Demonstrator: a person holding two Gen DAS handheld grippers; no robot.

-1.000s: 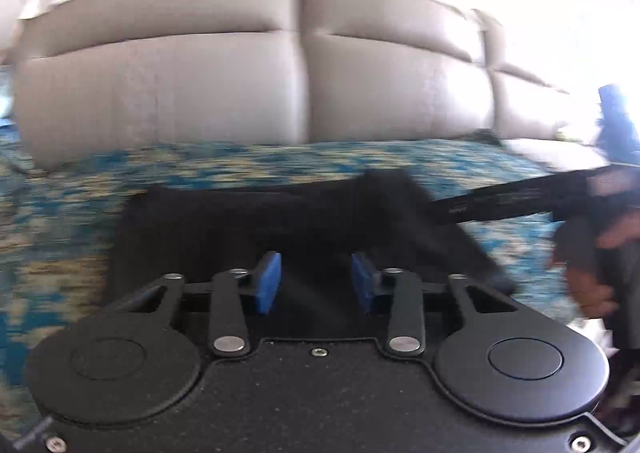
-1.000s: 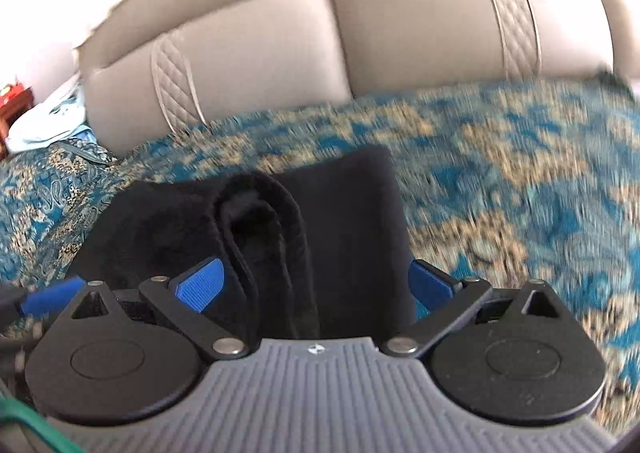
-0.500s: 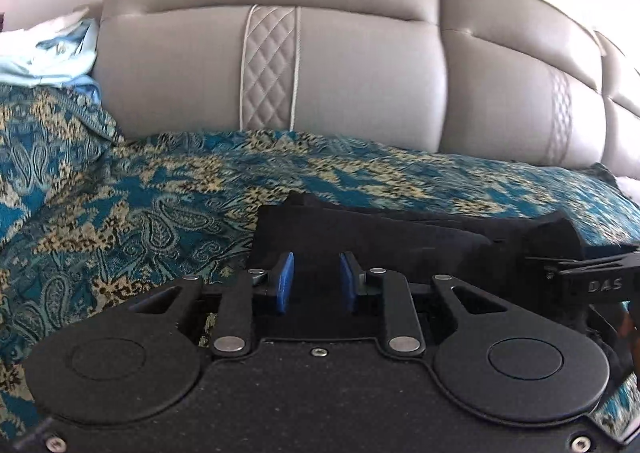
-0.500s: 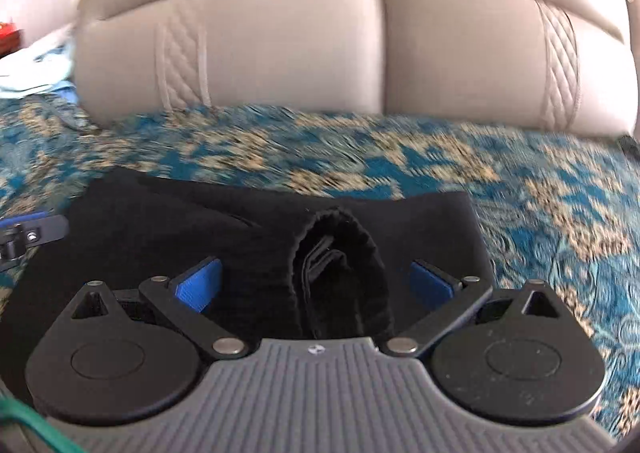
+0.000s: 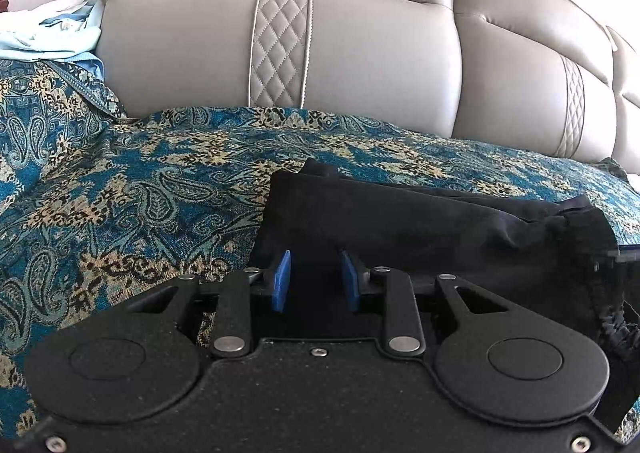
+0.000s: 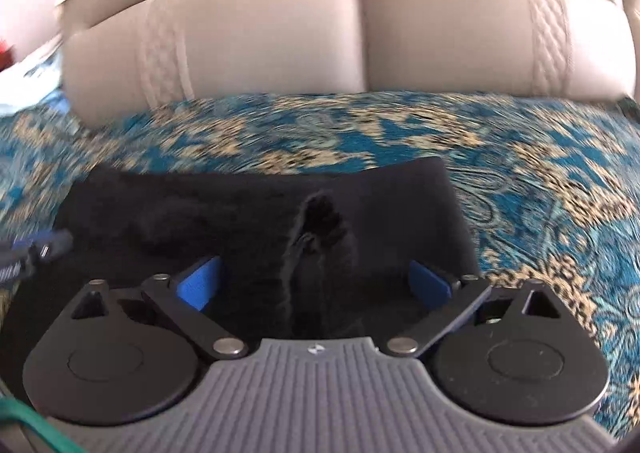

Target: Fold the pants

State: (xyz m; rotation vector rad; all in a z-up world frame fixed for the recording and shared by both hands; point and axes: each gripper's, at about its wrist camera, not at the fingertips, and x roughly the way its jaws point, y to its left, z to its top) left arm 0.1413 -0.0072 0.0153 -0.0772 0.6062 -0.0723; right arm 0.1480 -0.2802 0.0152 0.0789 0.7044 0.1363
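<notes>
- The pants [image 5: 420, 221] lie on the patterned bedspread [image 5: 132, 189], already gathered into a compact black bundle in front of the padded headboard [image 5: 360, 53].
- Left gripper [image 5: 314, 281]: jaws narrow and opening slightly over the bundle's near edge; no pinch of cloth is visible.
- Right gripper [image 6: 312, 281]: jaws spread wide and closing, with a raised fold of the pants [image 6: 320, 237] between them at 12 o'clock, not yet pinched.
- Judgement: main folds done; that raised fold remains to be flattened.

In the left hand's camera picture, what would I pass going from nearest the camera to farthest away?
The left gripper with its blue jaws, then the folded black pants, then the blue patterned bedspread, then the padded grey headboard.
</notes>
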